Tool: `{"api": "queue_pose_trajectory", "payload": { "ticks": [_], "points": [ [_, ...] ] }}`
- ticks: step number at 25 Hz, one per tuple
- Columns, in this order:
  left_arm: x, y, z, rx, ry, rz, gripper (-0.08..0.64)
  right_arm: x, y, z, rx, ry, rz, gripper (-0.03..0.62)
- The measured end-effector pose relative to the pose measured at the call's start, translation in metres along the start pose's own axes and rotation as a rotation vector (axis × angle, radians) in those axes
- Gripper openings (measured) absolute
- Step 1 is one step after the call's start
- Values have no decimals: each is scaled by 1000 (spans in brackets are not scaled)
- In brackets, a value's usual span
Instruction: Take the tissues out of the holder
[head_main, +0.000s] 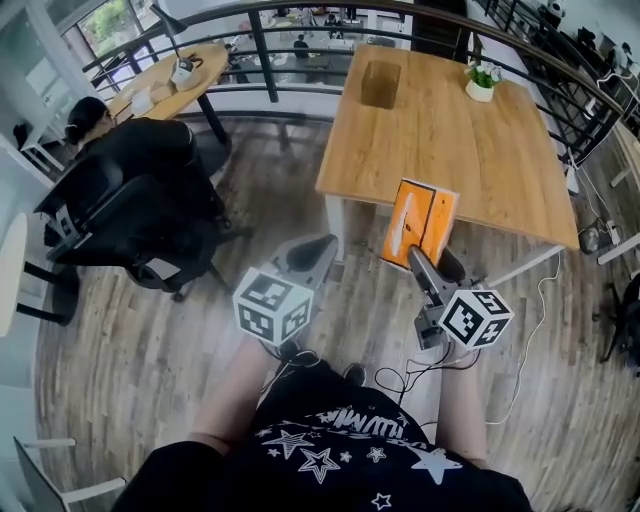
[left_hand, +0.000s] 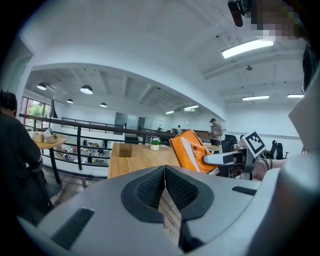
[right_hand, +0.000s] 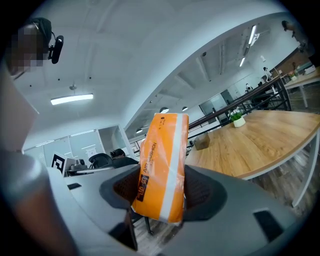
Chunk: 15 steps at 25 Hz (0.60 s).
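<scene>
Tissues (head_main: 421, 220) stand upright, clamped in your right gripper (head_main: 418, 258), surface (head_main: 470, 150) ahead at twelve o'clock; your left gripper (head_main: 318, 247), jaws together, empty, sits at nine.

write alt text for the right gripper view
The right gripper clamps an orange tissue pack between its jaws. Behind it, a wooden table holds a small potted plant and a brown box.

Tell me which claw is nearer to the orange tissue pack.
Right. The right claw holds the orange tissue pack in its grip. The left claw, shut and empty, is apart from it, to its left in the head view.
</scene>
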<state>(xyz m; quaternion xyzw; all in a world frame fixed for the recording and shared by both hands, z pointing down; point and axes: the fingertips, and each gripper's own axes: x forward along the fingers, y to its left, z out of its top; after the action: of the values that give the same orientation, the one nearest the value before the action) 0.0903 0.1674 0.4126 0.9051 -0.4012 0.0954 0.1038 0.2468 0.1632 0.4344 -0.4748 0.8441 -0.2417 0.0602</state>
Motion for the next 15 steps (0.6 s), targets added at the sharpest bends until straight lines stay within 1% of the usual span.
{"api": "queue_pose_trajectory", "payload": {
  "ticks": [8, 11, 15],
  "points": [
    [4, -9, -10, 0, -18, -8, 15, -6, -7, -9, -10, -3, -1, 250],
    [-4, -13, -11, 9, -17, -7, 15, -11, -3, -9, -8, -1, -10, 250],
    [-20, -4, -7, -4, -14, 8, 15, -11, 9, -5, -14, 4, -20, 250]
  ]
}}
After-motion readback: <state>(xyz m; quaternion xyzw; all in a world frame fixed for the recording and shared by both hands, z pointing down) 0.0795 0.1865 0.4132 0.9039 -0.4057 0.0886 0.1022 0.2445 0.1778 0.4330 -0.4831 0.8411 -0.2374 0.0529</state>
